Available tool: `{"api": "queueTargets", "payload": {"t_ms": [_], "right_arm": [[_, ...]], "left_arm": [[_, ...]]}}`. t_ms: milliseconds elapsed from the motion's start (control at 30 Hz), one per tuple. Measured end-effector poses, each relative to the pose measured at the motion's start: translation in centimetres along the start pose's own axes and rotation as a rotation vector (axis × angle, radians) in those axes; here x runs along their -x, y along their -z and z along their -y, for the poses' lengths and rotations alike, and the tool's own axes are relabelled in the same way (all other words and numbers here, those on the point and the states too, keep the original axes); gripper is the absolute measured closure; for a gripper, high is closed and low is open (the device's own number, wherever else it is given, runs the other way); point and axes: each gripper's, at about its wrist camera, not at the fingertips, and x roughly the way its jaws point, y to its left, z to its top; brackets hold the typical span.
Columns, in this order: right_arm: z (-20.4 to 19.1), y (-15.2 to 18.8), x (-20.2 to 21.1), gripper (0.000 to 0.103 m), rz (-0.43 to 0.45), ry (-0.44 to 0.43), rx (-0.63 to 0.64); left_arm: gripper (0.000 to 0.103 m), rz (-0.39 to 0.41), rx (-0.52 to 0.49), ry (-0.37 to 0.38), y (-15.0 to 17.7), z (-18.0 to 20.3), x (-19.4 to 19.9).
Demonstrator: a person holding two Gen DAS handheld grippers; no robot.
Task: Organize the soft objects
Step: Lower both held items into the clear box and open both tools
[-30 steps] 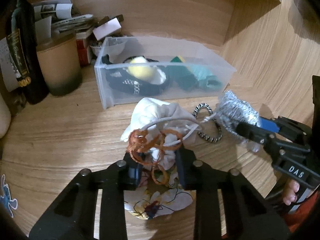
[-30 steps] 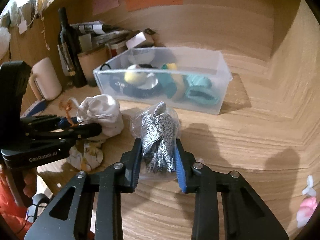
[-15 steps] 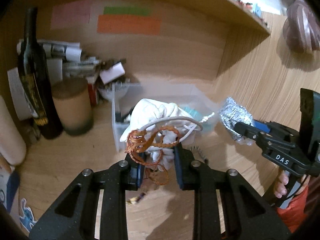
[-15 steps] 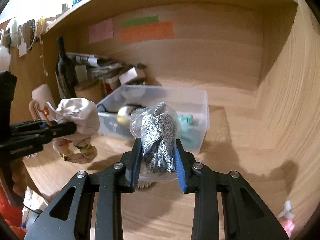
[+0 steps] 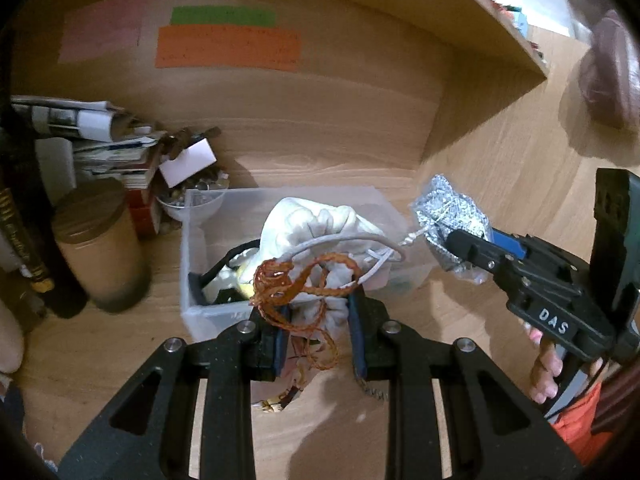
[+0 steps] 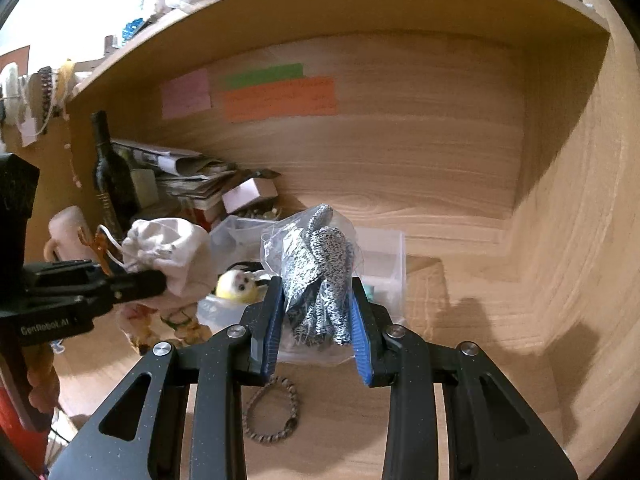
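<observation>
My left gripper point(image 5: 318, 334) is shut on a white drawstring pouch point(image 5: 316, 226) with orange cord, held in the air over the near left end of the clear plastic bin point(image 5: 188, 248). The pouch also shows in the right wrist view point(image 6: 168, 256). My right gripper point(image 6: 316, 336) is shut on a clear bag of black-and-white speckled fabric point(image 6: 320, 276), held above the bin point(image 6: 394, 256). That bag shows at the right of the left wrist view point(image 5: 448, 216). The bin holds a yellow plush point(image 6: 236, 285) and other soft items.
A braided loop point(image 6: 272, 410) lies on the wooden desk in front of the bin. A floral cloth point(image 6: 176, 322) lies under the left gripper. A dark bottle point(image 6: 108, 176), a brown cylinder jar point(image 5: 100, 248), stacked papers point(image 6: 188, 168) and a small bowl point(image 5: 196, 202) crowd the back left. Wooden walls close the back and right.
Both grippers have lifted their loads off the desk and carried them up and toward the bin. The pouch now hangs over the bin's near end.
</observation>
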Motion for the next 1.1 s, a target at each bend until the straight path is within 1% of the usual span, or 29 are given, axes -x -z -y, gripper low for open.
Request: {"api": "queueTargets", "payload": {"t_ms": [100, 233, 400, 600, 633, 700, 733, 767, 800, 833, 867, 967, 1033, 1100], "right_arm": [[0.4, -0.2, -1.0, 0.075, -0.015, 0.007, -0.005], [1.1, -0.3, -2.9, 0.075, -0.053, 0.011, -0.01], [1.7, -0.3, -5.0, 0.075, -0.102, 0.029, 0.0], [2.3, -0.2, -7.3, 0.075, -0.149, 0.036, -0.015], [2.4, -0.1, -7.7, 0.075, -0.159, 0.033, -0.018], [2.3, 0.0, -8.3, 0.075, -0.173, 0.032, -0.02], [2.2, 0.1, -8.7, 0.075, -0.183, 0.033, -0.018], [2.2, 0.1, -8.9, 0.075, -0.189, 0.033, -0.017], [2.1, 0.2, -9.2, 0.074, -0.196, 0.033, -0.014], [2.0, 0.3, -9.5, 0.073, -0.204, 0.032, -0.01], [1.9, 0.3, -9.6, 0.073, -0.208, 0.033, -0.007], [1.7, 0.5, -10.0, 0.072, -0.225, 0.046, 0.007], [1.7, 0.6, -9.9, 0.069, -0.233, 0.043, 0.006], [1.7, 0.5, -9.8, 0.057, -0.23, 0.043, 0.005]], "left_arm": [[0.077, -0.013, 0.008, 0.012, -0.6, -0.2, -1.6], [0.077, -0.078, 0.032, 0.03, -1.1, -0.7, -4.4], [0.076, -0.111, 0.031, -0.003, -1.6, -1.1, -6.9], [0.075, -0.138, 0.036, -0.023, -1.6, -1.4, -8.7], [0.074, -0.141, 0.038, -0.029, -1.4, -1.4, -8.8], [0.065, -0.144, 0.037, -0.039, -1.3, -1.4, -9.0], [0.059, -0.143, 0.035, -0.043, -1.2, -1.4, -8.9], [0.05, -0.141, 0.032, -0.049, -1.1, -1.4, -8.9], [0.045, -0.138, 0.026, -0.059, -1.1, -1.4, -8.9], [0.037, -0.131, 0.02, -0.069, -1.1, -1.4, -8.8], [0.034, -0.124, 0.017, -0.074, -1.0, -1.4, -8.6], [0.034, -0.126, 0.014, -0.069, -0.9, -1.4, -8.5], [0.034, -0.127, 0.02, -0.062, -0.9, -1.5, -8.3], [0.033, -0.123, 0.019, -0.061, -0.8, -1.4, -7.8]]}}
